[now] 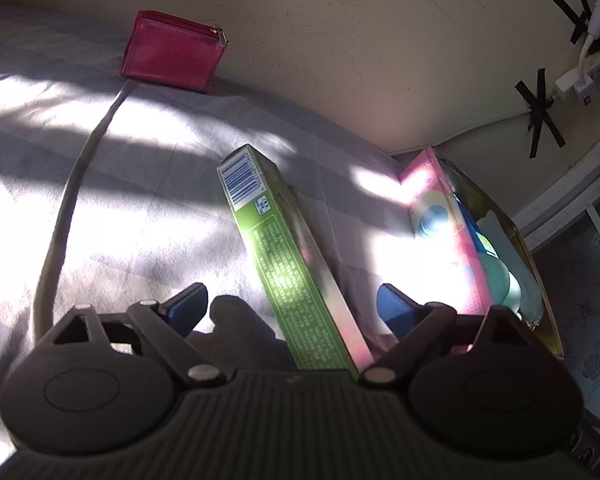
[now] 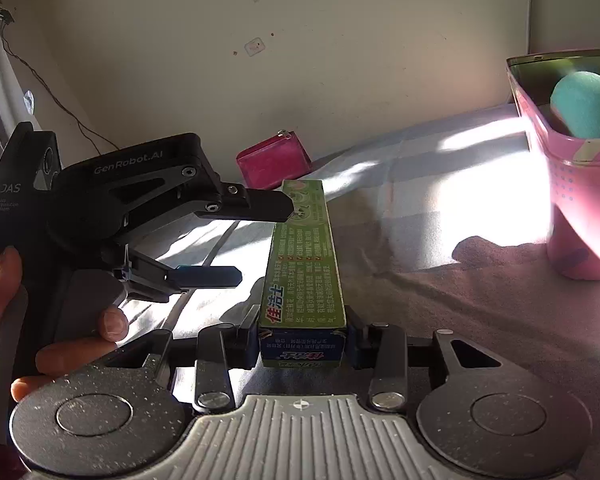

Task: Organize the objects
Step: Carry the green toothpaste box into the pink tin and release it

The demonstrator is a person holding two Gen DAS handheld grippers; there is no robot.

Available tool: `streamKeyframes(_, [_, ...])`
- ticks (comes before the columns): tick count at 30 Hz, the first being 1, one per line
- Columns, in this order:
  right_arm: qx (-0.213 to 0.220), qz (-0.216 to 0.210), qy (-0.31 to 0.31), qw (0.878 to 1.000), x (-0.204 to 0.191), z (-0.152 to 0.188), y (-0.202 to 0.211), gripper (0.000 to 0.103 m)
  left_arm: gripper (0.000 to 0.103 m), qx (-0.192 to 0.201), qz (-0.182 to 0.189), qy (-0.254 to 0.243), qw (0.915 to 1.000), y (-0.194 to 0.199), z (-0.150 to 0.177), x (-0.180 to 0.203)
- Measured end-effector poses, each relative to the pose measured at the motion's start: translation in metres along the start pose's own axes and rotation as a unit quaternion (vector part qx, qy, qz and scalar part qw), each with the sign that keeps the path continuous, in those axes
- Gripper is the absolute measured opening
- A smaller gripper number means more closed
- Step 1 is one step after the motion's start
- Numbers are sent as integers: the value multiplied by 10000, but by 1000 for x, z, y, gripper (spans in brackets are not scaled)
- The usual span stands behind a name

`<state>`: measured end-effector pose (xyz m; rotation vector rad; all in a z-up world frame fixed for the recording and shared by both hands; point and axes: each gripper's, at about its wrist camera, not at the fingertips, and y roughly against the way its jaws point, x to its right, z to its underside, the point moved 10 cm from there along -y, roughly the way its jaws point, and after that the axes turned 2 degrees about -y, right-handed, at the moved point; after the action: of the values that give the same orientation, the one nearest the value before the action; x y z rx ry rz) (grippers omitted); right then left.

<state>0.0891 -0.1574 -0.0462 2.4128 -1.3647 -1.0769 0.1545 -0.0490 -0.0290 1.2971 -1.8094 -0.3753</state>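
Observation:
A long green toothpaste box [image 2: 304, 264] is clamped at its near end between the jaws of my right gripper [image 2: 303, 342] and points away over the bed. In the left wrist view the same box [image 1: 288, 256] passes between the spread blue fingertips [image 1: 186, 306] of my left gripper [image 1: 292, 306], which is open around it without touching. From the right wrist view my left gripper [image 2: 256, 240] is beside the box's far half, on its left, jaws apart. A pink tin [image 2: 572, 184] holding teal items stands at the right.
A red zip wallet [image 1: 172, 52] leans against the wall at the back of the bed [image 1: 140, 184]. A grey cable [image 1: 72, 208] runs across the sheet. A taped power strip [image 1: 580, 80] hangs on the wall at right. Strong sun patches fall on the sheet.

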Motion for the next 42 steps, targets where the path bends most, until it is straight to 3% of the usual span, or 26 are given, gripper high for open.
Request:
streamKeyframes(1, [-3, -17, -5, 10000, 0, 0, 0, 34, 64, -84, -14, -31, 10000, -6, 2, 2])
streamKeyframes(2, [-1, -32, -8, 10000, 1, -1, 1, 34, 49, -208, 77, -44, 9997, -11, 5, 5])
streamKeyframes(4, [47, -3, -26, 10000, 1, -2, 4, 34, 46, -209, 156, 36, 9997, -13, 4, 10])
streamKeyframes(6, [212, -54, -116, 9997, 2, -6, 12, 34, 45, -233, 157, -194, 9994, -9, -1, 26])
streamKeyframes(12, [1309, 419, 39, 9905, 23, -63, 75, 34, 45, 110, 861, -1192, 9891, -5, -36, 134])
streamKeyframes(15, [1668, 812, 66, 9826, 54, -96, 104, 34, 45, 135, 1306, -1499, 9799, -28, -44, 194])
streamKeyframes(18, [1801, 1305, 19, 9750, 97, -118, 123, 34, 45, -93, 1637, -1539, 9744, -65, -41, 237])
streamKeyframes(24, [1776, 1924, -334, 9645, 172, -135, 130, 35, 46, -612, 1901, -1502, 9683, -133, -29, 285])
streamKeyframes(27, [1807, 2227, -234, 9577, 187, -137, 125, 41, 45, -607, 1722, -1688, 9686, -151, -27, 293])
streamKeyframes(28, [1845, 2322, -176, 9548, 188, -138, 125, 53, 45, -516, 1656, -1800, 9682, -152, -28, 295])
streamKeyframes(29, [1853, 2400, -99, 9529, 189, -136, 124, 57, 47, -436, 1605, -1923, 9671, -150, -29, 296])
streamKeyframes(35, [2131, 2496, 157, 9445, 182, -138, 135, 56, 47, -76, 1183, -2163, 9691, -118, -35, 279])
streamKeyframes(38, [2271, 2543, 166, 9399, 177, -136, 143, 56, 47, 186, 682, -2302, 9706, -92, -40, 255])
streamKeyframes(42, [2355, 2469, 154, 9399, 159, -131, 153, 56, 47, 581, -63, -2552, 9651, -55, -41, 213])
